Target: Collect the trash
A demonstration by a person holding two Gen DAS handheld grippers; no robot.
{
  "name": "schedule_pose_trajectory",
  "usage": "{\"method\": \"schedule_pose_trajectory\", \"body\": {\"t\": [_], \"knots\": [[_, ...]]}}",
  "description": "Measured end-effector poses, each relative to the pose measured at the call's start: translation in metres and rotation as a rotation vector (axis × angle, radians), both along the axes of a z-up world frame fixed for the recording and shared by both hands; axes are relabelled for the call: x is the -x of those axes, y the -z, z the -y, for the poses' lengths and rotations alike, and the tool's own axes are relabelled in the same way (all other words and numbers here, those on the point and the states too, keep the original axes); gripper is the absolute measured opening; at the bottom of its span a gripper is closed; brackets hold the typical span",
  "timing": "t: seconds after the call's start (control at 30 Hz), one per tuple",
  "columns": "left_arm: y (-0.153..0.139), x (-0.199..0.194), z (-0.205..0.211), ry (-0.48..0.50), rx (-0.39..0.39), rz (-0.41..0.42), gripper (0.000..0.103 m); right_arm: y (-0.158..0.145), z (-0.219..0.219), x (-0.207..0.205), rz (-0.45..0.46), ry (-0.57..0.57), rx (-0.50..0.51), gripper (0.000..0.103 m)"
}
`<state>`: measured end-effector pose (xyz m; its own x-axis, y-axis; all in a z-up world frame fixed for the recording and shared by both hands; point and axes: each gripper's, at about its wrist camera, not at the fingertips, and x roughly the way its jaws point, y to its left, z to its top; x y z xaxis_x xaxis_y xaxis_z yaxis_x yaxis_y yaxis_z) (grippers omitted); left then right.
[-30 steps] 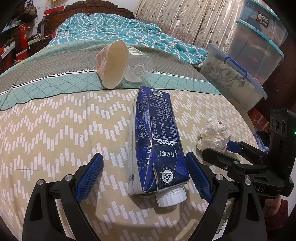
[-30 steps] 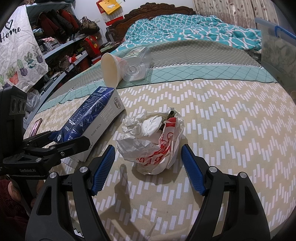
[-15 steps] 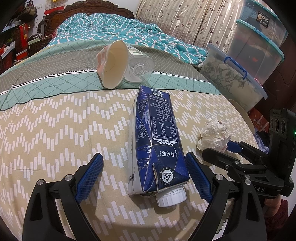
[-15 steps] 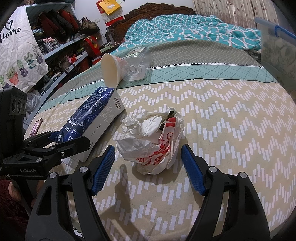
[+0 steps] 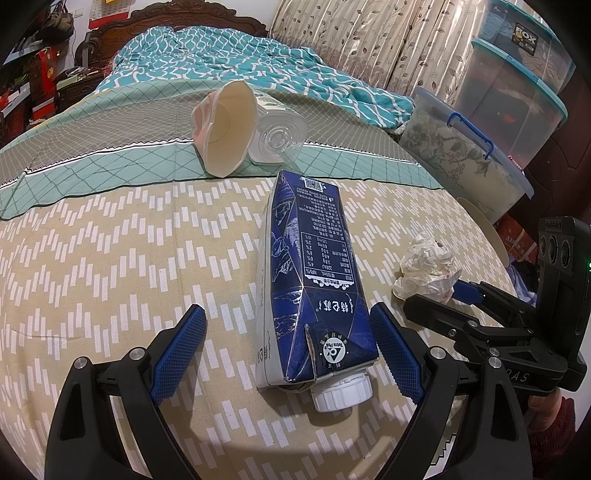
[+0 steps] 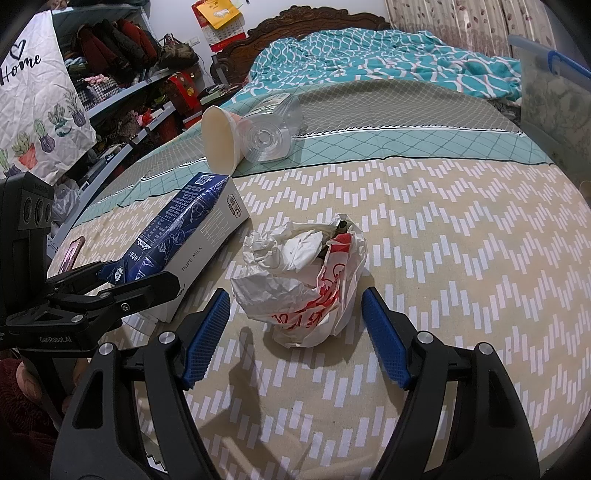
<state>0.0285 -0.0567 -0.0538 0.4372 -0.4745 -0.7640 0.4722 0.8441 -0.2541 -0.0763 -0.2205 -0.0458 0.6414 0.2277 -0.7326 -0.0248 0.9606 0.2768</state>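
surface: bed (image 5: 110, 258), zigzag cover
left fingers (image 5: 288, 354): open, straddling my milk carton (image 5: 314, 280); light, stiff, take its sides
right fingers (image 6: 295, 332): open around crumpled bag (image 6: 303, 280); soft, pinch mid-bulk

We are looking across a bed under a beige zigzag-patterned cover (image 5: 110, 258), a rumpled teal quilt (image 5: 207, 70) lying before the carved dark wooden headboard (image 6: 317, 18); floral beige curtains (image 5: 369, 40) are hanging behind stacked clear plastic storage bins (image 5: 517, 96).
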Motion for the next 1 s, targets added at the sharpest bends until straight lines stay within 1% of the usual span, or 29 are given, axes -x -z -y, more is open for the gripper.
{"method": "schedule_pose_trajectory", "body": {"t": [0.67,1.0], "knots": [[0.0004,0.0005,-0.0010,0.000,0.000,0.000,0.086,0.0002,0.0003,0.0000,0.001,0.000,-0.001,0.074],[-0.0011,0.0003,-0.0033,0.001,0.005,-0.003,0.084,0.0010,0.0007,-0.0023,0.001,0.001,-0.004,0.074]]}}
